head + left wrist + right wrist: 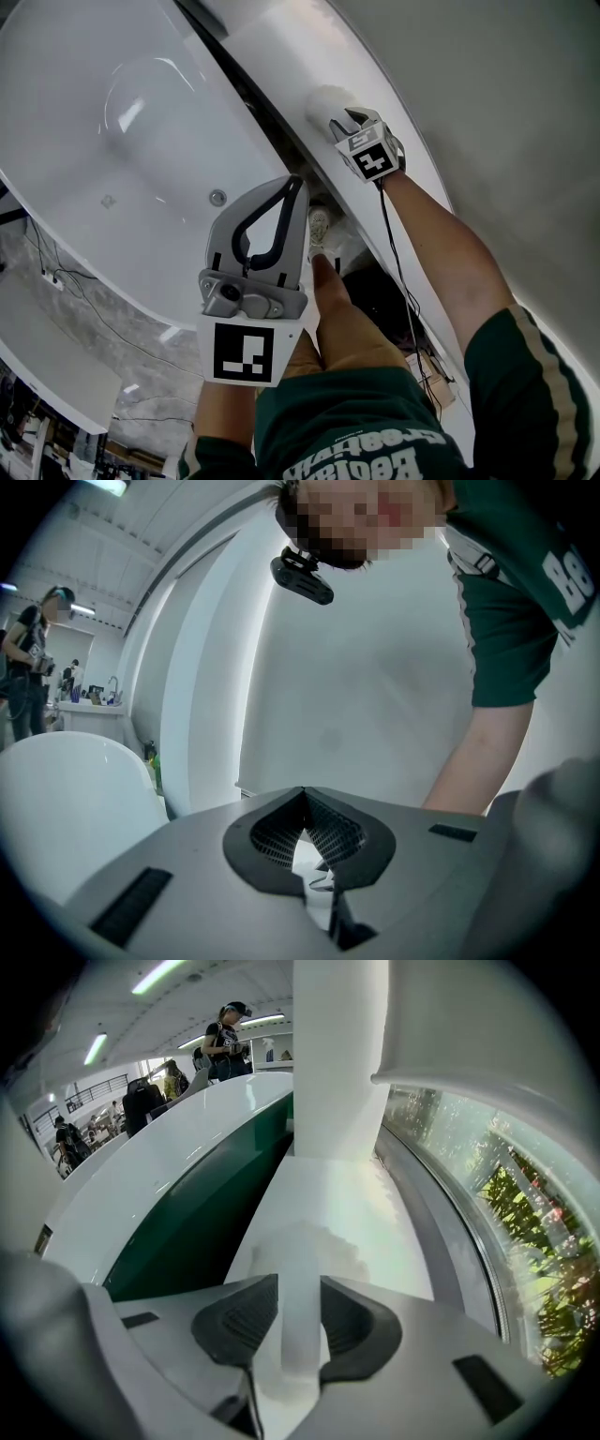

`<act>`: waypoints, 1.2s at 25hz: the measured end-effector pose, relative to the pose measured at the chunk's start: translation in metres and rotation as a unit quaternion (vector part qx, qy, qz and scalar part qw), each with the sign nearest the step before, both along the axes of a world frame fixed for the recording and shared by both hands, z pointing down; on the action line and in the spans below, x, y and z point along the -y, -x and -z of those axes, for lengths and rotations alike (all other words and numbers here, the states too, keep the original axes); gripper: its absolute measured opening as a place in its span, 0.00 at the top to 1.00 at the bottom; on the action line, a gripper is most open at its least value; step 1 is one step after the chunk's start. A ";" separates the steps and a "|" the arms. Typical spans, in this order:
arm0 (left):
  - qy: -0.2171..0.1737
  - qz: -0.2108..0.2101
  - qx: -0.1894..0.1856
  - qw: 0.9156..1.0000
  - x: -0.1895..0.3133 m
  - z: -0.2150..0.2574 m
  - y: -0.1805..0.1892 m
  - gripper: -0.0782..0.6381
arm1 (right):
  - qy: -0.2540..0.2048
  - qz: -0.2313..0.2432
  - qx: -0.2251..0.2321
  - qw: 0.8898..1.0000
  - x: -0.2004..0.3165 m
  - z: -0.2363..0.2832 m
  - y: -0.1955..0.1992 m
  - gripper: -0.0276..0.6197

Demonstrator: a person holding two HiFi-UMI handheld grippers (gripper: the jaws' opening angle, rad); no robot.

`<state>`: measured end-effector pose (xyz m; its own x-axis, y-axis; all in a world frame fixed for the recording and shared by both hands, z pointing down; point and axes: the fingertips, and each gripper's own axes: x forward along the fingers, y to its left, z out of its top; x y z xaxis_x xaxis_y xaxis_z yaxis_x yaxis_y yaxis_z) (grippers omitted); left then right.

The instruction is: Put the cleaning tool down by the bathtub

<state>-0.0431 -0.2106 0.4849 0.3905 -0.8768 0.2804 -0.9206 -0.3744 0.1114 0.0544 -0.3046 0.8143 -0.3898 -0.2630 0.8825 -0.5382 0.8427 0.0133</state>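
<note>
The cleaning tool point(325, 99) is white with a fluffy head and rests on the white ledge point(272, 47) beside the bathtub point(112, 141). My right gripper point(349, 118) reaches down to it. In the right gripper view the tool's pale handle point(300, 1321) stands between the pads of my right gripper point(300, 1283), with a thin gap showing on the left pad's side, so the jaws are open around it. My left gripper point(296, 184) is held up in the middle of the head view, away from the tool. Its jaw tips point(303, 791) meet with nothing between them.
A dark gap runs between the tub rim and the ledge point(328, 1194). A white post point(339, 1054) rises at the ledge's far end, with a window point(506, 1222) on the right. Cables point(75, 281) lie on the marble floor. My shoe point(321, 225) stands below the ledge. People point(225, 1040) stand far off.
</note>
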 end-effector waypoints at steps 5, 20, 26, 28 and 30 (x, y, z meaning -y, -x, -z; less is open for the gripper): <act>0.002 -0.003 -0.003 1.000 -0.002 -0.001 -0.002 0.88 | -0.005 -0.011 -0.001 1.000 0.003 0.003 -0.003 0.72; -0.019 -0.021 0.010 1.000 -0.011 0.028 -0.015 0.88 | -0.026 -0.009 0.015 1.000 -0.005 0.041 -0.009 0.70; -0.035 -0.041 0.015 0.998 -0.021 0.052 -0.027 0.88 | -0.033 -0.023 0.027 0.999 -0.014 0.075 -0.008 0.70; -0.037 -0.045 0.018 0.998 -0.024 0.058 -0.029 0.88 | -0.036 -0.022 0.031 0.999 -0.019 0.090 -0.007 0.70; -0.043 -0.049 0.024 0.998 -0.023 0.066 -0.029 0.88 | -0.044 -0.018 0.035 0.998 -0.023 0.107 -0.006 0.70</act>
<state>-0.0141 -0.1875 0.4187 0.4633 -0.8567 0.2268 -0.8826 -0.4690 0.0317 0.0604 -0.2814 0.7071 -0.4391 -0.3532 0.8261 -0.5704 0.8200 0.0474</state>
